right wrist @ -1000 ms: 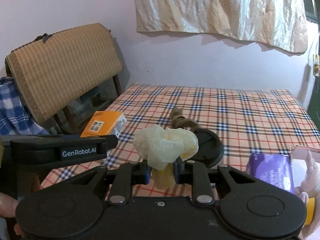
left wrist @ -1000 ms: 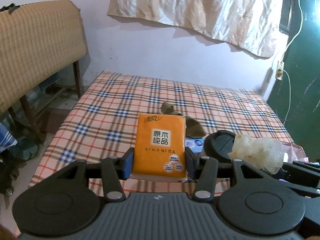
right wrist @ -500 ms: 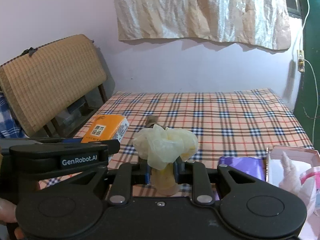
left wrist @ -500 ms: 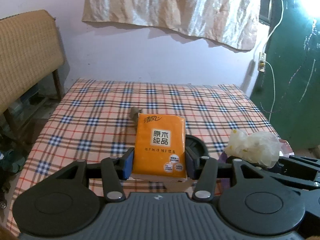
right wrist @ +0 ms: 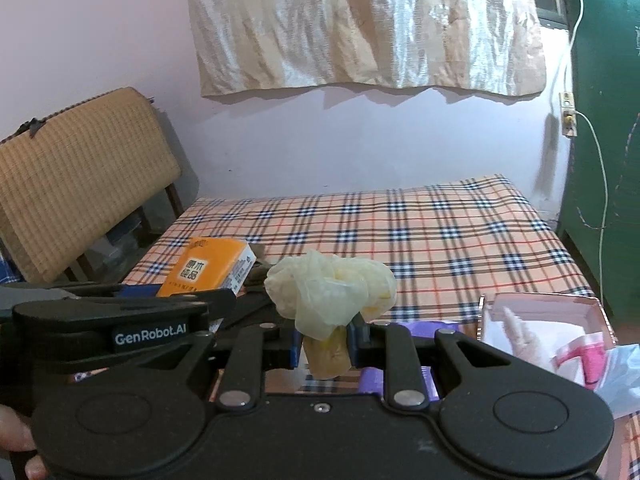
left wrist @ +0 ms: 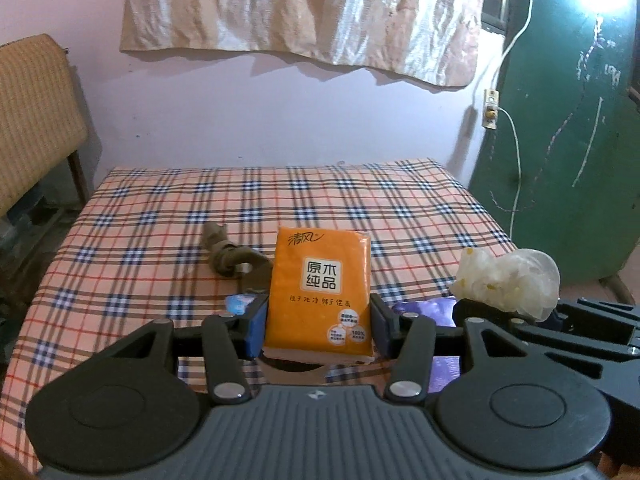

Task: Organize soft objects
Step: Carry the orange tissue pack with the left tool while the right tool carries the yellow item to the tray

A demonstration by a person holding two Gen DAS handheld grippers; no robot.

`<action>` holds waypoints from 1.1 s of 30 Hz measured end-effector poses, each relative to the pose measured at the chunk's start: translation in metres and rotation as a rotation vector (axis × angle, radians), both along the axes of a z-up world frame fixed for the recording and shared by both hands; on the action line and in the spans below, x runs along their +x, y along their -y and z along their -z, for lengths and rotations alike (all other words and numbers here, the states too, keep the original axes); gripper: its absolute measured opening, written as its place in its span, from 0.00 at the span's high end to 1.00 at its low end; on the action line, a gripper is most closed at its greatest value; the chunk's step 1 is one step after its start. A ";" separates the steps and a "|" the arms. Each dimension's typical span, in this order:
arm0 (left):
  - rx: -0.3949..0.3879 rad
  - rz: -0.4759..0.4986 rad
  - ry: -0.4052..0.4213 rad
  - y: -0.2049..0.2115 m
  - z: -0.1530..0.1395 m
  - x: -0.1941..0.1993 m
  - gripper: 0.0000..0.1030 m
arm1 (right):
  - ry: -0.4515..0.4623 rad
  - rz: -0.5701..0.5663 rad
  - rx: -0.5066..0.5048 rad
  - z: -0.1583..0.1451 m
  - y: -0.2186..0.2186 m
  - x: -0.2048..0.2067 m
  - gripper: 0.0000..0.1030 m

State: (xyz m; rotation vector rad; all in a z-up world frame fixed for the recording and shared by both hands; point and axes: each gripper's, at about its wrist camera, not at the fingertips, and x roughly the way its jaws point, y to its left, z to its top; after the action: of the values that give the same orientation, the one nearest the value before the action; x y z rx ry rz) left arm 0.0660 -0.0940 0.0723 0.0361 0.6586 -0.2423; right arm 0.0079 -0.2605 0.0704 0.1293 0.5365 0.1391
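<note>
Two tongs, both loaded. Left tongs (left wrist: 319, 326) clamped on the orange tissue pack (left wrist: 322, 296), pads on its two side edges, pack upright with its printed face to the camera, held above the plaid-covered bed (left wrist: 160, 216). Right tongs (right wrist: 322, 340) pinched tight on a crumpled pale-yellow glove (right wrist: 332, 292), which bunches out above the pads and hangs a short way below them. In the left wrist view the glove sits at 3 o'clock of the pack, well apart. On the bed: knotted brown rag (left wrist: 224, 254) at 10 o'clock of the pack, purple pack (right wrist: 430, 326) behind the right tongs, open pink box (right wrist: 544, 304) at 3 o'clock of the glove holding white and pink items, contents unclear. A hand (right wrist: 18, 440) shows at the right wrist view's bottom left edge.
</note>
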 end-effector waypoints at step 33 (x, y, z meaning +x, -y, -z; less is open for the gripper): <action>0.021 0.167 -0.035 0.090 0.014 0.002 0.49 | -0.035 0.136 0.006 0.016 0.095 -0.011 0.74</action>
State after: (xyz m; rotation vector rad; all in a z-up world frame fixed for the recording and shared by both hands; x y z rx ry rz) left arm 0.0682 -0.1841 0.0580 0.1071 0.6933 -0.3979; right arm -0.0029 -0.3552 0.0548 0.1738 0.5604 0.0057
